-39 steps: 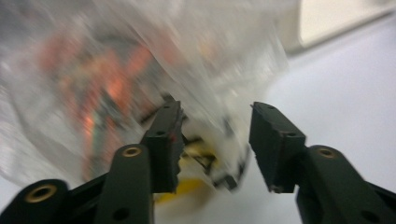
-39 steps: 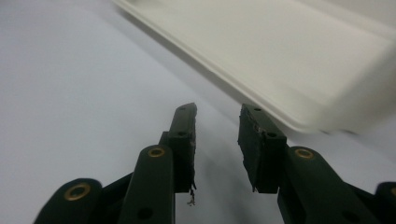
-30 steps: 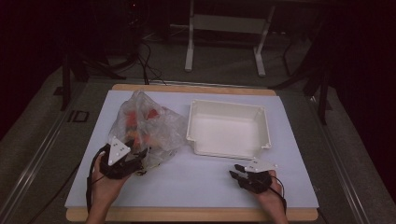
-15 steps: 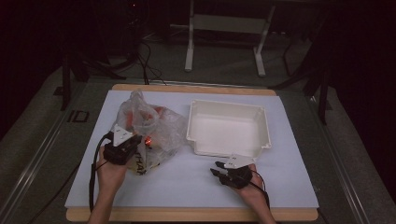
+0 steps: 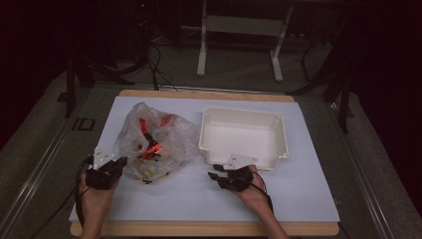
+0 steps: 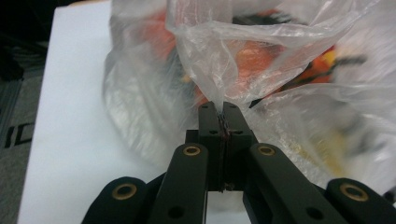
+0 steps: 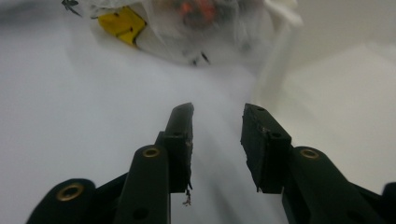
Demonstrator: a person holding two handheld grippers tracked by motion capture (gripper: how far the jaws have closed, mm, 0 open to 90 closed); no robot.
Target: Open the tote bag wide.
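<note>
A wooden table (image 5: 199, 229) under a white sheet (image 5: 298, 199) stands on grey carpet (image 5: 40, 149). At twelve o'clock a white metal frame (image 5: 239, 25) with two legs rests on the floor; dark cables (image 5: 157, 69) trail at eleven o'clock. Black stands (image 5: 74, 69) flank it at ten and two o'clock. The room beyond lies in darkness, with light falling on the table

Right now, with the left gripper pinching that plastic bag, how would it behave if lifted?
Probably floppy: the plastic bag is thin, crumpled film, bunched where the left gripper pinches it. Its loose orange and yellow contents would likely sag and shift. The film may slip or stretch.
</note>
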